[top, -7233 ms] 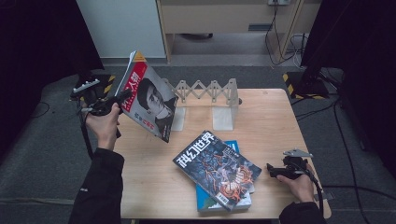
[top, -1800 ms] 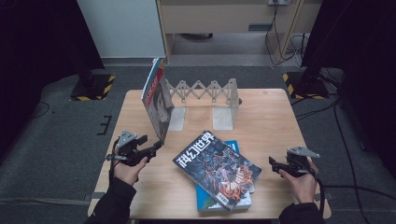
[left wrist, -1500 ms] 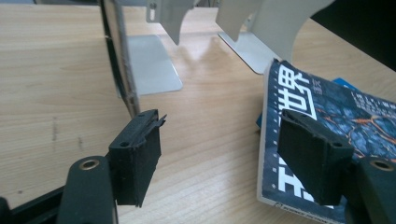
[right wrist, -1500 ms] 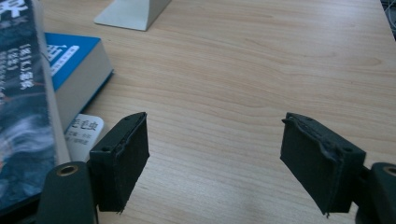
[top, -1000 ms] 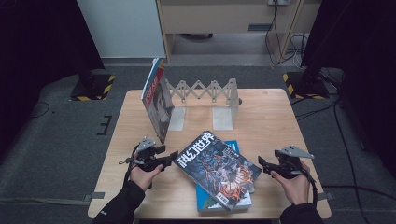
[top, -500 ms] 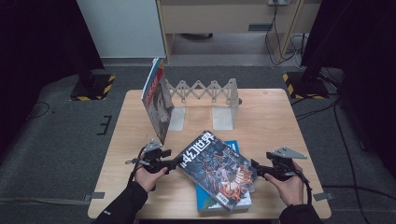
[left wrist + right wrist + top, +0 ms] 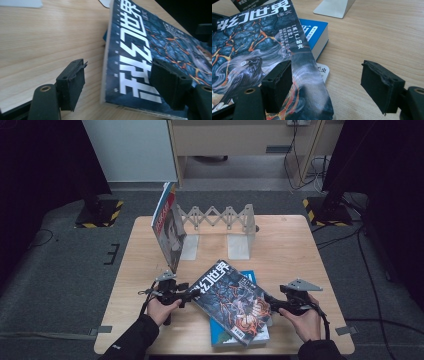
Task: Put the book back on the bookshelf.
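We see a light wooden table (image 7: 300, 245) bearing, at its far side, an expanding accordion-type book rack (image 7: 220, 217) with two pale metal bookends, and against the rack's left end one magazine standing upright (image 7: 167, 232), cover turned to the right. The task's thing, a dark science-fiction magazine (image 7: 231, 300) with white Chinese title characters, lies flat near the table's front edge, on top of a blue book (image 7: 250, 332) whose corners show beneath it. We read its long axis as running diagonally, from the title end at the upper left toward the lower right corner nearest the person; the title end points toward the upright magazine. The left gripper (image 7: 187, 292) is level at the magazine's left edge; in the left gripper view its jaws stand wide, having just been opening, one pad over the bare wood and the other over the cover, so the spine edge lies between them unpressed. The right gripper (image 7: 272, 302) is at the magazine's right edge, jaws likewise wide apart, one over the cover, one over wood.
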Demonstrator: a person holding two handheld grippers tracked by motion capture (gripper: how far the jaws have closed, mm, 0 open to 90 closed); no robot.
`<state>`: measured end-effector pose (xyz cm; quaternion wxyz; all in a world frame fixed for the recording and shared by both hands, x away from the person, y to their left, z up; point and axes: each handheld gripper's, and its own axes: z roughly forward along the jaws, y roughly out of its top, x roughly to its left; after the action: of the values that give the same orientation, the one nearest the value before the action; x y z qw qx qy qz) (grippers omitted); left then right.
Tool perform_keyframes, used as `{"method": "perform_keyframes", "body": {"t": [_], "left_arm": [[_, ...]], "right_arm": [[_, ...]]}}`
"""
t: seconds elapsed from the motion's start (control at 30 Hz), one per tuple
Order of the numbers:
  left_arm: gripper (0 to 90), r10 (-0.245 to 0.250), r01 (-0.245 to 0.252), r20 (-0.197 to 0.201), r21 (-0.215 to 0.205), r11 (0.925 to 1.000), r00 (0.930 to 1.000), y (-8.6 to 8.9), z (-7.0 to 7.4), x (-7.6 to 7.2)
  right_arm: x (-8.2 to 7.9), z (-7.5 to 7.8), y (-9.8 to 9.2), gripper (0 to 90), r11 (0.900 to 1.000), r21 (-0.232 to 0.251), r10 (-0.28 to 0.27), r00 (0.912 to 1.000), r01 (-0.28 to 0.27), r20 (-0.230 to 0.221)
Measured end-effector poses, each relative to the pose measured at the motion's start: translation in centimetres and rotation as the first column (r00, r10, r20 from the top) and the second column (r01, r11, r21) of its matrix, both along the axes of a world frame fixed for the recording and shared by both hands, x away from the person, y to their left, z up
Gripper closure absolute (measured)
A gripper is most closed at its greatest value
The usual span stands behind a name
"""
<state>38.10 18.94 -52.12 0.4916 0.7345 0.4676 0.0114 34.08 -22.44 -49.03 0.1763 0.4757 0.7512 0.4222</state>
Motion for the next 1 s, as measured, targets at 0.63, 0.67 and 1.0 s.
{"method": "perform_keyframes", "body": {"t": [0.63,0.67,1.0], "left_arm": [[27.0,-0.086,0.077,-0.09,-0.093,0.9927,0.9923,-0.89,-0.7,0.41],[27.2,-0.085,0.076,-0.095,-0.096,0.9925,0.9918,-0.88,-0.72,0.43],[41.0,-0.106,0.092,-0.138,-0.104,0.9903,0.9847,-0.24,0.02,0.14]], "right_arm": [[0.19,-0.73,0.27,25.1,1.0,-0.01,0.016,0.999,-0.017,-0.042],[0.2,-0.73,0.26,25.0,1.0,-0.01,0.016,0.999,-0.017,-0.042],[0.21,-0.75,0.2,25.3,1.0,-0.014,0.012,0.9992,-0.013,-0.038]]}}
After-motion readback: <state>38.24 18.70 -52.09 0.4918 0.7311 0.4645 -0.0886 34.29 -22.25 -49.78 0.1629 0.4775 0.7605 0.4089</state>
